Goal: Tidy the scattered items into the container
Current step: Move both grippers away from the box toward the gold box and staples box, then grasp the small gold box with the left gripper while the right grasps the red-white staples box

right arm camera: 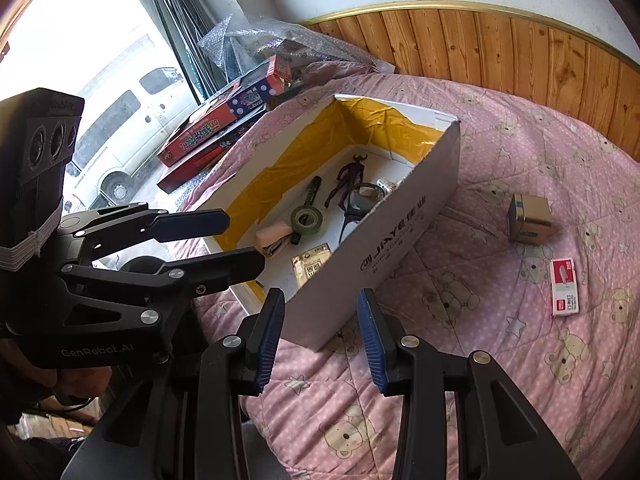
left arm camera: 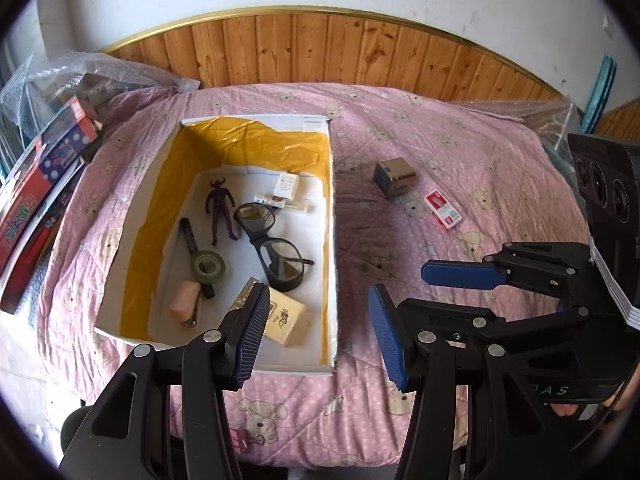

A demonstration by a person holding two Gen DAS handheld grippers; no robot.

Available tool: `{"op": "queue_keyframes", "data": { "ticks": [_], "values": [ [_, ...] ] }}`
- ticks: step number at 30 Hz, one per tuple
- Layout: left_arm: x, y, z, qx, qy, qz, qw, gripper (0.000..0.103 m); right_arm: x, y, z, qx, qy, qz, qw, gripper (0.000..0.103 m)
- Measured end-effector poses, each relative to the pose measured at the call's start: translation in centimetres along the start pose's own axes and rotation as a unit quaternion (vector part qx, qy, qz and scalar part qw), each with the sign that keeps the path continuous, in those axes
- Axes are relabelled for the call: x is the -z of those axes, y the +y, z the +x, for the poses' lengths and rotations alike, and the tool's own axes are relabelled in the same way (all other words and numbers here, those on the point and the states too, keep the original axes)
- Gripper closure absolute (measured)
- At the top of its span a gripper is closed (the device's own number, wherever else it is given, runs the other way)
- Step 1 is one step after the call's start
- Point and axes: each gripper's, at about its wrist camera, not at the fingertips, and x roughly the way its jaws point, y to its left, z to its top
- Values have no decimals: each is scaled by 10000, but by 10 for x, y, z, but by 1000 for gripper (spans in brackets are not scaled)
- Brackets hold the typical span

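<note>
A white cardboard box (left arm camera: 334, 216) with gold lining stands on the pink quilt; it also shows in the right wrist view (right arm camera: 400, 236). Inside lie a purple figure (left arm camera: 221, 207), safety glasses (left arm camera: 272, 246), a tape roll (left arm camera: 208, 266), a pink stapler (left arm camera: 185, 303), a marker and small packets. Outside, right of the box, lie a small brown box (left arm camera: 393, 178) (right arm camera: 530, 220) and a red-white staple box (left arm camera: 443, 209) (right arm camera: 565, 287). My left gripper (left arm camera: 320, 334) is open and empty over the box's near end. My right gripper (right arm camera: 322, 338) (left arm camera: 404, 282) is open and empty beside the box's near corner.
Colourful game boxes (left arm camera: 36, 184) (right arm camera: 224, 116) and bubble wrap (left arm camera: 92, 76) sit at the quilt's left edge. A wooden headboard (left arm camera: 320, 52) runs behind. More bubble wrap (left arm camera: 556, 120) lies at the far right. A window (right arm camera: 100, 80) is on the left.
</note>
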Motion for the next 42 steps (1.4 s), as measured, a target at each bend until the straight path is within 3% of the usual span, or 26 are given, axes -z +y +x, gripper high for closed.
{"op": "queue_keyframes", "data": {
  "ticks": [16, 24, 29, 36, 42],
  "values": [
    [-12, -61, 32, 306, 241, 504, 9980, 49, 30, -97, -12, 302, -114, 942, 9950, 63],
    [-43, -84, 67, 608, 432, 424, 9963, 49, 29, -154, -11, 959, -156, 1285, 9869, 61],
    [-70, -98, 104, 901, 657, 203, 9936, 48, 22, -186, 6, 1531, -13, 1227, 9806, 56],
    [-107, -105, 176, 1191, 1054, -344, 9867, 46, 16, -204, 36, 1750, 160, 863, 9807, 52],
    [-134, -102, 230, 933, 1065, -648, 9878, 45, 18, -219, 49, 1874, 37, 803, 9790, 48]
  ]
}}
